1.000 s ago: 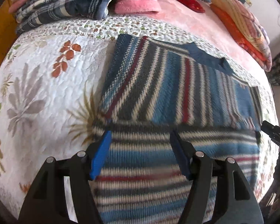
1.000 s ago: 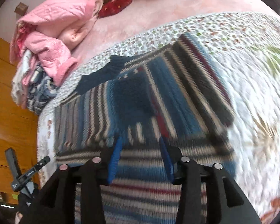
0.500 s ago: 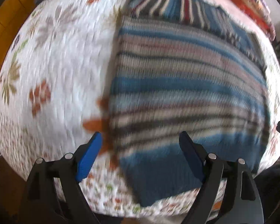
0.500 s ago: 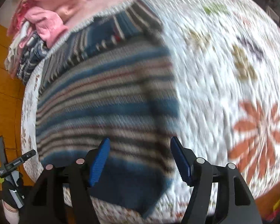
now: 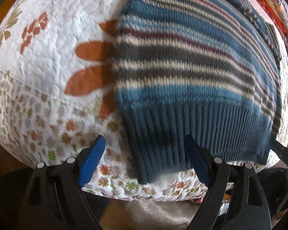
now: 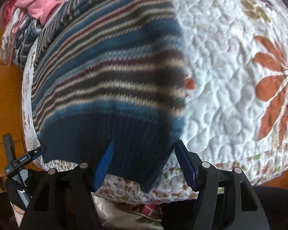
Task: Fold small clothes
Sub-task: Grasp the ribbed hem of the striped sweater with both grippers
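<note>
A knitted sweater (image 5: 192, 61) with blue, grey, cream and red stripes lies flat on the white floral quilt (image 5: 53, 44). Its dark blue ribbed hem (image 5: 182, 134) reaches the bed's near edge. My left gripper (image 5: 145, 143) is open, with the hem's left corner hanging between its blue fingers, which stand clear of the cloth. In the right wrist view the sweater (image 6: 109, 67) fills the left half. My right gripper (image 6: 145, 143) is open around the hem's right corner (image 6: 144, 163), its jaws wide apart.
Pink and plaid clothes (image 6: 28, 15) are piled at the far end of the bed. Orange and patterned bedding (image 5: 276, 9) lies at the far right. A wooden floor (image 6: 5, 95) lies beside the bed. The left gripper's body (image 6: 19, 161) shows in the right wrist view, held by a gloved hand.
Both grippers have drawn back from the sweater's middle to its hem at the bed's near edge. Both have opened wider.
</note>
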`<act>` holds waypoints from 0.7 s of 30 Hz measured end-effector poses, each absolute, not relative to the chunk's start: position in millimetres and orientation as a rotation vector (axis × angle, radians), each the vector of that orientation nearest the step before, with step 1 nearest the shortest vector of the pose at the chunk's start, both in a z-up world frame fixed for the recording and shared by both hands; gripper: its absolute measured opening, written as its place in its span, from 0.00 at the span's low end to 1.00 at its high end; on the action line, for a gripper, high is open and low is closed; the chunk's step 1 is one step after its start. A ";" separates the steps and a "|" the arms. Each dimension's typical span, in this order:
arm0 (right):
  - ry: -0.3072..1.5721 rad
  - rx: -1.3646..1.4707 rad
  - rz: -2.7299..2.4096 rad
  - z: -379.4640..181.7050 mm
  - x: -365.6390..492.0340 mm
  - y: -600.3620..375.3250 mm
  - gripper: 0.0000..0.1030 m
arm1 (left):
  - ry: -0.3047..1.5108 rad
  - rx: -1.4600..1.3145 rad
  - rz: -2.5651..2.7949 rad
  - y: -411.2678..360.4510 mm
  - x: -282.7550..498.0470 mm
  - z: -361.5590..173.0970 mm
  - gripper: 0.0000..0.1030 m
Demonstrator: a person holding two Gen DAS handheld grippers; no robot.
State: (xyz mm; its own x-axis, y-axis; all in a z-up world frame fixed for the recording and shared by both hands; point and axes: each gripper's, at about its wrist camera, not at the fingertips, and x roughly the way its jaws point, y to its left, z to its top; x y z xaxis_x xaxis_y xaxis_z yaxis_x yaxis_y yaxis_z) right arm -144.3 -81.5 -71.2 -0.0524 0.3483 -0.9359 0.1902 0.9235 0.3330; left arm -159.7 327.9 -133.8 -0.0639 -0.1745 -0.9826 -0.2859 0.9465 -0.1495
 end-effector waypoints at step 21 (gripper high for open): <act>1.436 0.694 0.213 -26.1 -119.7 -132.5 0.09 | 1.415 -0.615 -0.097 365.4 -136.6 -76.7 0.08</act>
State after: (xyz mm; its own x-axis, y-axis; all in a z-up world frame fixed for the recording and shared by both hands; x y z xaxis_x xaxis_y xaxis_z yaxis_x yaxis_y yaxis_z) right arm -119.7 -132.5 -26.1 0.1550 0.5318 -0.8325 0.2671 0.7888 0.5536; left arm -136.6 365.4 -76.7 0.1788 -0.4177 -0.8908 -0.2925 0.8419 -0.4535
